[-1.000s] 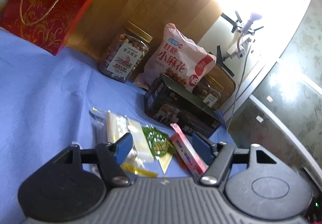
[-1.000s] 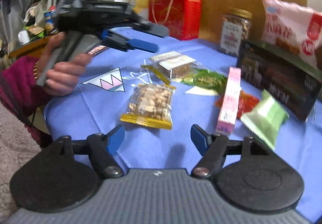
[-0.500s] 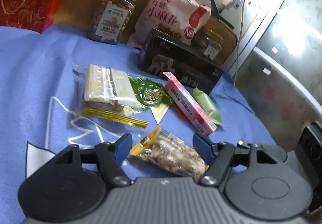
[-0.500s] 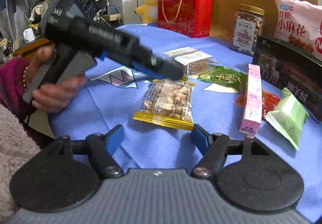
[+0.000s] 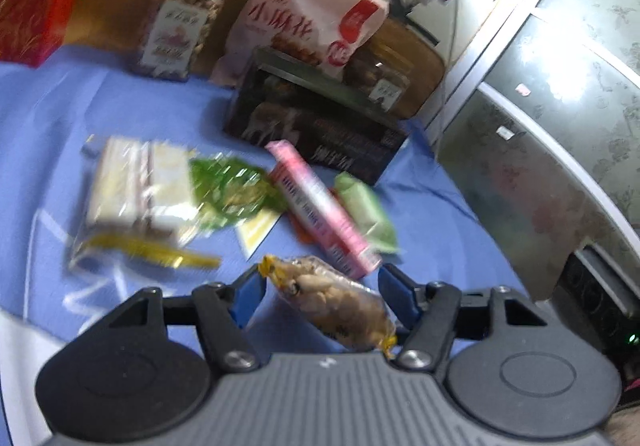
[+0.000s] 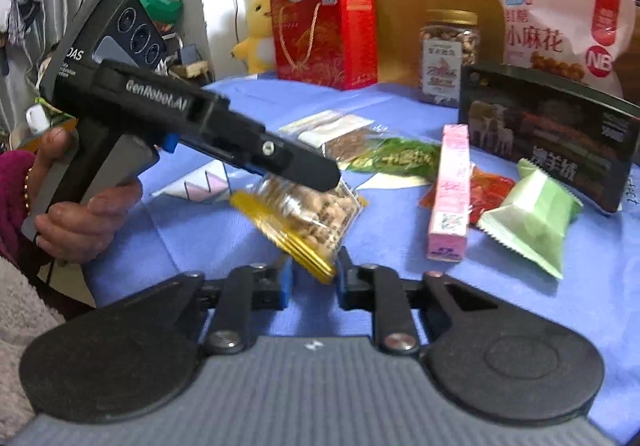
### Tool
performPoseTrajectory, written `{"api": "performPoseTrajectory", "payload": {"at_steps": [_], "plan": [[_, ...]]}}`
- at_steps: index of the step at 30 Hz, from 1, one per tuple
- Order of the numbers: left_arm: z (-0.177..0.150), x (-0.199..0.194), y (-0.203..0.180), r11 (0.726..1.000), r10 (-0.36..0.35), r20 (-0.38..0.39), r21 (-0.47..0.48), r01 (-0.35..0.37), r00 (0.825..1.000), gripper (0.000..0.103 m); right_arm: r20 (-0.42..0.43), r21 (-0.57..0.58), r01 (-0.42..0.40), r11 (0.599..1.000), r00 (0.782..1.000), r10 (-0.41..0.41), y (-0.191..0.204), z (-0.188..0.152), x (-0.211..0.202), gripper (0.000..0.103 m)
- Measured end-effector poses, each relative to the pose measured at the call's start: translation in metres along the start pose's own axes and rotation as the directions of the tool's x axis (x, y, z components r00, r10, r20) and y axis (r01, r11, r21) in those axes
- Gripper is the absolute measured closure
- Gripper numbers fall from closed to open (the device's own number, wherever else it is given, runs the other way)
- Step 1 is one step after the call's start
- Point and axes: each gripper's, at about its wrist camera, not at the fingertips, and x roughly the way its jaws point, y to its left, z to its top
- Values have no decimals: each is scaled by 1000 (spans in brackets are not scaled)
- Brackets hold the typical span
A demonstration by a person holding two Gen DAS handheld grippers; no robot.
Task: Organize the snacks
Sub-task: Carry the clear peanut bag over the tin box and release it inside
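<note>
A clear peanut packet with yellow ends (image 6: 316, 213) is held tilted above the blue cloth. My right gripper (image 6: 314, 280) is shut on its lower yellow edge. My left gripper (image 5: 322, 292) is open, its fingers on either side of the same packet (image 5: 336, 306); in the right wrist view its black body (image 6: 192, 129) reaches over the packet's top. On the cloth lie a pink box (image 6: 452, 189), a light green packet (image 6: 532, 217), a dark green packet (image 6: 400, 159), a red packet (image 6: 488, 191) and a clear wafer packet (image 6: 336, 133).
At the back stand an open black box (image 6: 548, 133), a large pink snack bag (image 6: 560, 33), a nut jar (image 6: 448, 53) and a red gift bag (image 6: 324, 37) with a plush toy on top. A metal cabinet (image 5: 560, 117) stands right of the table.
My right gripper has closed on the peanut packet's edge and lifted it off the cloth. My left gripper has moved in around the packet's other end, still open.
</note>
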Motion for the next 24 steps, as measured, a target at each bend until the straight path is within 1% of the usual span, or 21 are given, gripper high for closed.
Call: {"api": "performPoseTrajectory", "payload": {"at_steps": [4, 10, 13, 17, 21, 22, 23, 24], "plan": [[22, 8, -20, 997, 0, 22, 72, -2, 1000, 41, 77, 20, 32, 999, 996, -34, -10, 7, -13, 84], [64, 29, -43, 987, -5, 60, 161, -5, 998, 41, 167, 25, 122, 992, 978, -124, -36, 30, -24, 84], [93, 42, -56, 975, -10, 91, 222, -11, 996, 40, 209, 16, 175, 984, 962, -175, -55, 49, -24, 83], [132, 69, -66, 961, -13, 125, 275, -22, 992, 40, 255, 32, 256, 966, 933, -256, -88, 71, -20, 83], [161, 109, -63, 961, 4, 132, 273, -40, 991, 39, 257, 51, 326, 944, 909, -328, -121, 83, -4, 83], [165, 120, -60, 963, 11, 129, 265, -46, 992, 37, 247, 61, 350, 935, 902, -354, -129, 84, 3, 81], [168, 132, -56, 965, 25, 122, 255, -55, 992, 32, 237, 70, 379, 923, 892, -385, -135, 85, 9, 80], [169, 141, -52, 967, 46, 116, 242, -73, 992, 30, 222, 84, 412, 907, 880, -421, -142, 84, 15, 78]]}}
